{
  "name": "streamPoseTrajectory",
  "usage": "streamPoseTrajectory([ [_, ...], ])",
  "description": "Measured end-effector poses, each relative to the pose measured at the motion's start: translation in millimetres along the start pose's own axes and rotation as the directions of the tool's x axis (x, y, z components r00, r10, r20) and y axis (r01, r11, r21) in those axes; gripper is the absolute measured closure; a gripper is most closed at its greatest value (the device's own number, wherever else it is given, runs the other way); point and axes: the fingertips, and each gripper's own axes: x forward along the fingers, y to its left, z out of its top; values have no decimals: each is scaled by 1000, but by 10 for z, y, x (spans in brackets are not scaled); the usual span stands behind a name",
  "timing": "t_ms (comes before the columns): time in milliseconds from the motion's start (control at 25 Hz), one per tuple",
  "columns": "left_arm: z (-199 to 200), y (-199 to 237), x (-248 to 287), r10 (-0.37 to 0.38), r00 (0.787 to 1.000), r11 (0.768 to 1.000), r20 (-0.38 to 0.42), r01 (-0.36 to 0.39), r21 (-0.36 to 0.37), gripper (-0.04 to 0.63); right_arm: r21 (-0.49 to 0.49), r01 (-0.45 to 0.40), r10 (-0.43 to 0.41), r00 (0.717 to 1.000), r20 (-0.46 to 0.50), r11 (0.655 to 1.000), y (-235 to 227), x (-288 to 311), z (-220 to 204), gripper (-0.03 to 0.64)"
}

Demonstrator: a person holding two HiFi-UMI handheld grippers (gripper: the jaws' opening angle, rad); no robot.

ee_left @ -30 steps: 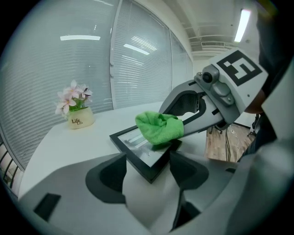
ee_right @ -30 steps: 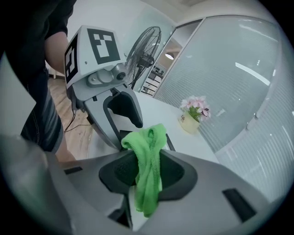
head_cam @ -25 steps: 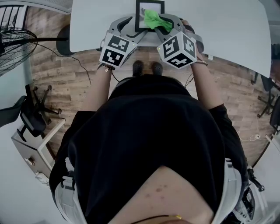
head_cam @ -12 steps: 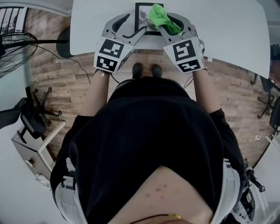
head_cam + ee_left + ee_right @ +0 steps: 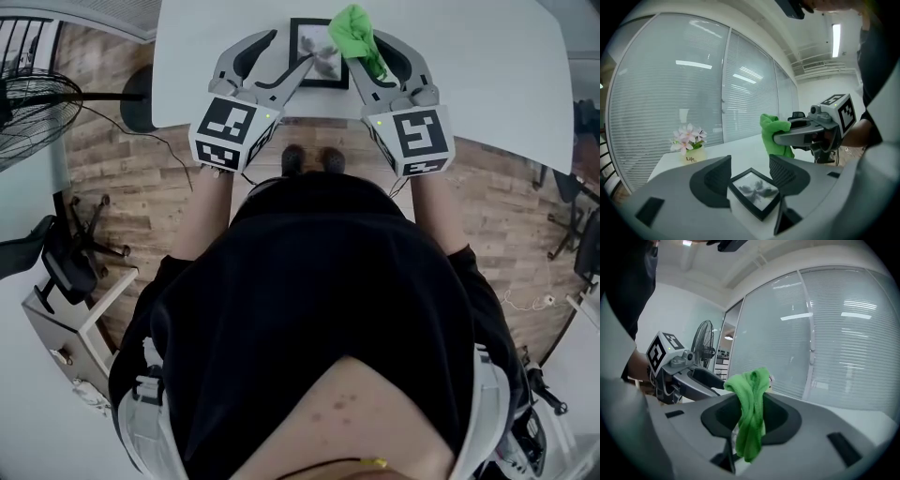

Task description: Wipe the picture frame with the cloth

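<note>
My right gripper (image 5: 364, 52) pinches the cloth (image 5: 352, 26). My left gripper (image 5: 751, 171) has its jaws spread, just closing in, with the frame (image 5: 317, 58) between them by the table's (image 5: 487, 56) near edge. If I wipe before it is pinned, the frame could skid off that edge.

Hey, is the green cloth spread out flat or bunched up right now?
Bunched up: the cloth hangs crumpled from the right gripper, whose jaws are shut on it.
</note>
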Motion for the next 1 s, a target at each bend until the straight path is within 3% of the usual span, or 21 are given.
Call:
streamPoseTrajectory([
  [200,138,10,-82,4,999,1000,39,-4,-7,348,50,14,-18,998,67,999,-60,-42,203,503],
  [440,383,-33,-182,-2,996,1000,94,1,11,353,43,44,-49,990,129,998,-111,-121,385,503],
  [760,523,-38,-252,-4,993,1000,119,2,24,365,99,15,-36,976,214,995,-106,-237,761,502],
  [1000,586,-47,-269,-1,991,1000,137,-2,22,391,60,28,-42,964,261,998,-76,-328,965,502],
])
